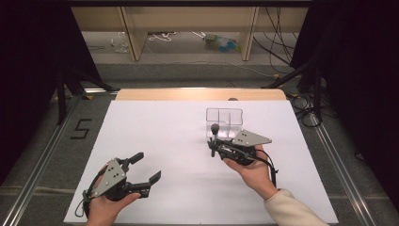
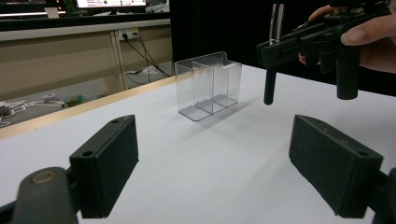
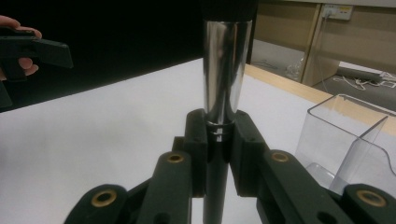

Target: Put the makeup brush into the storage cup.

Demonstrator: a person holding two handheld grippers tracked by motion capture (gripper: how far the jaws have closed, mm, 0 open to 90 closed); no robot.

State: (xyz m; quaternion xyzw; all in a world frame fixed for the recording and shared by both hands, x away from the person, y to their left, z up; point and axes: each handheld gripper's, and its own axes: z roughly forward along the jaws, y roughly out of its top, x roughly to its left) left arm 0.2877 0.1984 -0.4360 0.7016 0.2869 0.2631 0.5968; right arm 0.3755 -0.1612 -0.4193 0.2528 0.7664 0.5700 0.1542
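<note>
A black "5" (image 1: 82,128) is marked on the grey floor left of the bench (image 1: 155,136), whose top is covered by a white sheet with a wooden edge at the far side. Beyond it stand pale wooden shelving legs with loose cables on the floor, and dark curtains hang on both sides. A clear divided box (image 1: 224,123) stands just ahead of the right jaws. The left gripper (image 1: 143,168) rests low near the bench's near edge, jaws wide with nothing between them. The right gripper (image 1: 213,147) is held above the sheet, jaws clamped on a brush (image 3: 224,84) with a shiny metal collar and black handle
</note>
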